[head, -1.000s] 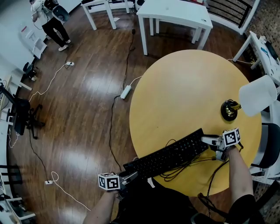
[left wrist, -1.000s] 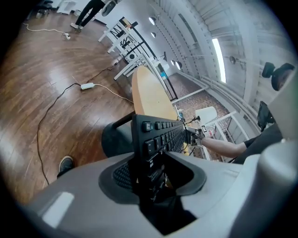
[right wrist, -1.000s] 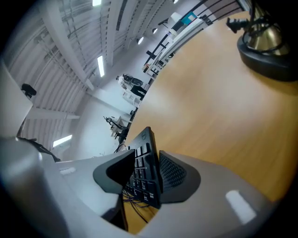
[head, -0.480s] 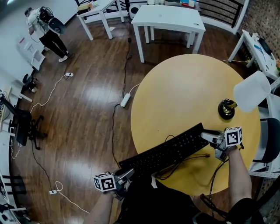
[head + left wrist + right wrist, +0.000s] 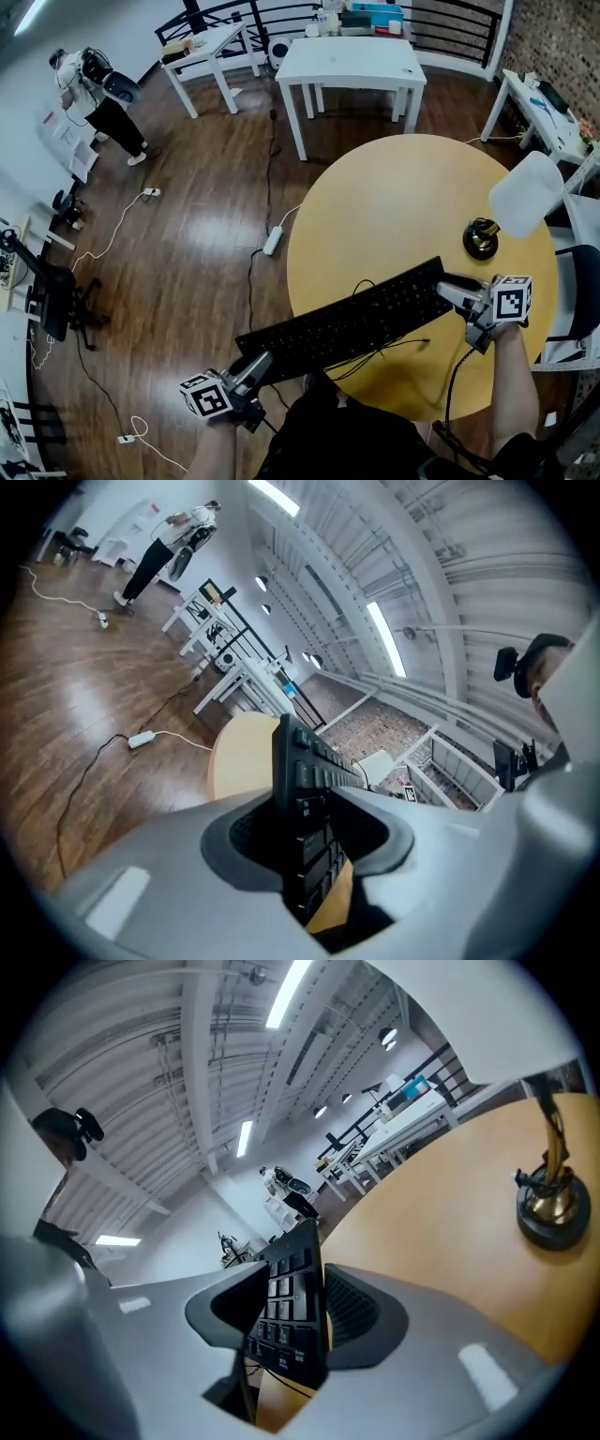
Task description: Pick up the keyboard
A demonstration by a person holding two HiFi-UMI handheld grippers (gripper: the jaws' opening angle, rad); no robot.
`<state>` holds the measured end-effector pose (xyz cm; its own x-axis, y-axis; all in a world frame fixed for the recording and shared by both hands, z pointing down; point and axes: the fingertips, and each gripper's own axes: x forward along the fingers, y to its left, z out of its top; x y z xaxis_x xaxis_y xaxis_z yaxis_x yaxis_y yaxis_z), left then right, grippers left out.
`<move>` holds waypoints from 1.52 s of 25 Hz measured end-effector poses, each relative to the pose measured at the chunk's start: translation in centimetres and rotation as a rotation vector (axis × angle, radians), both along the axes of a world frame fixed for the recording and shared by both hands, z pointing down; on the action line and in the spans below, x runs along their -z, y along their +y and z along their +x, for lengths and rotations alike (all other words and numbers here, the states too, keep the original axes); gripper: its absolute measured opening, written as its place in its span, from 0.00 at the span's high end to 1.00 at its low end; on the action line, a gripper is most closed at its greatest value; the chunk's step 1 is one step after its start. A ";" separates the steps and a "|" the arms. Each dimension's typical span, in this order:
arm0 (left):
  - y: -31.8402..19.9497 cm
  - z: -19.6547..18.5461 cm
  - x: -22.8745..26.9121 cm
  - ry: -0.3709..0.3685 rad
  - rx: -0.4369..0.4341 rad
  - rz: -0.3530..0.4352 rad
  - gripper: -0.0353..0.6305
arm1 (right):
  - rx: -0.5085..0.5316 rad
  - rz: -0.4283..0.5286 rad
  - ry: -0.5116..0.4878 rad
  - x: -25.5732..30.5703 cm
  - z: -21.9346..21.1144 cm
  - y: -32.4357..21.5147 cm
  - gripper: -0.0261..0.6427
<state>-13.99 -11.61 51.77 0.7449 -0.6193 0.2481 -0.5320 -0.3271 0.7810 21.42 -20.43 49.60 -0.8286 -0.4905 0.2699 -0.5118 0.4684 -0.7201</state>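
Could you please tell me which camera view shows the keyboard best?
The head view: the keyboard shows there along its full length. The left gripper view and the right gripper view each show only one end, edge-on and close.

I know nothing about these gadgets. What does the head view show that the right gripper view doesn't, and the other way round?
Only the head view: the whole keyboard, with the left tool clamping one end and the right tool the other, plus its cable and a power strip on the floor.
Only the right gripper view: close up, that tool's jaws, which have just opened a little, pressing the keyboard's end from both sides, and ceiling lights.
Both: the keyboard, the round yellow table and the lamp base.
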 end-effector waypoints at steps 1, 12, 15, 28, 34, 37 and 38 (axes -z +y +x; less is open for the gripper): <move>-0.4 -0.2 0.8 -0.015 -0.007 0.018 0.71 | -0.010 0.015 0.006 0.7 -0.1 0.1 0.68; -2.4 -0.9 7.4 0.003 -0.077 0.153 0.71 | -0.131 0.134 -0.047 8.0 0.0 2.0 0.70; -2.5 -0.8 8.7 0.033 -0.089 0.174 0.71 | -0.149 0.155 -0.019 9.2 0.1 2.8 0.70; -3.4 -1.1 14.4 0.050 -0.149 0.266 0.71 | -0.260 0.249 0.016 14.7 -0.2 5.6 0.71; -3.1 -0.8 15.4 0.048 -0.178 0.285 0.71 | -0.316 0.269 0.013 15.5 0.5 6.4 0.79; -2.9 -0.6 15.7 0.052 -0.178 0.296 0.71 | -0.317 0.287 0.042 15.7 0.8 6.9 0.79; -2.8 -0.5 15.9 0.052 -0.181 0.301 0.71 | -0.316 0.294 0.051 15.8 0.8 7.1 0.79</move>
<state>-14.47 -14.46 35.87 0.8559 -0.5160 0.0333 -0.4066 -0.6319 0.6598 22.24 -13.30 33.77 -0.6147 -0.7799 0.1175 -0.6945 0.4647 -0.5494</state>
